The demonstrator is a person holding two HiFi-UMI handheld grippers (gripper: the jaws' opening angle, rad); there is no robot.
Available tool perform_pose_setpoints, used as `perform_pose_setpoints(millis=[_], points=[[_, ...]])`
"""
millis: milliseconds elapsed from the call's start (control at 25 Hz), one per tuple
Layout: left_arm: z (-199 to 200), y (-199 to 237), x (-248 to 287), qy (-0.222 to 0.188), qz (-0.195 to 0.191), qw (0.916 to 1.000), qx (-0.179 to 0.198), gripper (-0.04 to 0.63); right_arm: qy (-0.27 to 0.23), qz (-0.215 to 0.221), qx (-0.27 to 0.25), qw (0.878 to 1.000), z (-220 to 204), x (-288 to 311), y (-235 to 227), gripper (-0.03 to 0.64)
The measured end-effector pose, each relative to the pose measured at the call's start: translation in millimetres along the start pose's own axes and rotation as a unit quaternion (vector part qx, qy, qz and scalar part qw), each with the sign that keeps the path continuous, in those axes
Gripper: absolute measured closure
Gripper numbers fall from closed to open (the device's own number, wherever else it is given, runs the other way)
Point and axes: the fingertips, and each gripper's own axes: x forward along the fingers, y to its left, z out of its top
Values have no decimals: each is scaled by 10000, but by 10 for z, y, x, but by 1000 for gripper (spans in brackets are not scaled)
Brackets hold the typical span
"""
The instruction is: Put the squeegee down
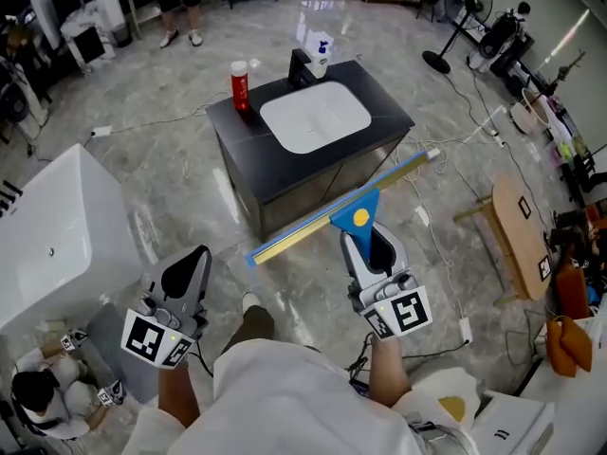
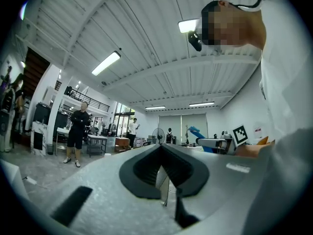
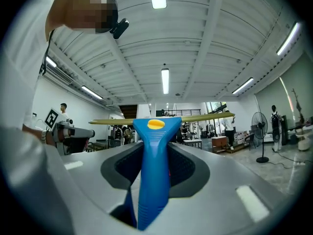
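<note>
The squeegee [image 1: 356, 218] has a blue handle with a yellow button and a long yellow-edged blade. It hangs level in the air in front of the sink cabinet [image 1: 285, 173]. My right gripper [image 1: 372, 243] is shut on the blue handle, and the blade [image 1: 313, 224] runs crosswise from lower left to upper right. In the right gripper view the squeegee handle [image 3: 152, 170] stands between the jaws of the right gripper [image 3: 154, 140], with the blade across the top. My left gripper [image 1: 190, 265] is at the lower left, shut and holding nothing. In the left gripper view the left gripper [image 2: 163, 150] has its tips together.
The black cabinet carries a white basin [image 1: 315, 117], a black faucet [image 1: 302, 65], a red bottle [image 1: 240, 85] and a white bottle [image 1: 320, 53]. A white bathtub [image 1: 57, 230] stands at the left. A wooden stool [image 1: 517, 230] and cables lie on the right, and a fan [image 1: 460, 22] stands far right.
</note>
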Motion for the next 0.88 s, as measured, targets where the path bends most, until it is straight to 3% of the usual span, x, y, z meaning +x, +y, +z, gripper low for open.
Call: perform_pose_setpoints(millis=[160,360,880], points=[[43,535,180,-42,23,10000,54,593,-10,46,-50,10000,-18,545,2,468],[56,897,427,-1,52,10000,-24,594,221,253,-112,9994,-107,1026,-136,468],[-165,1258,1249,79,794,9966,-223,594,774,1092,-84,9910,-649,1969,-981,466]])
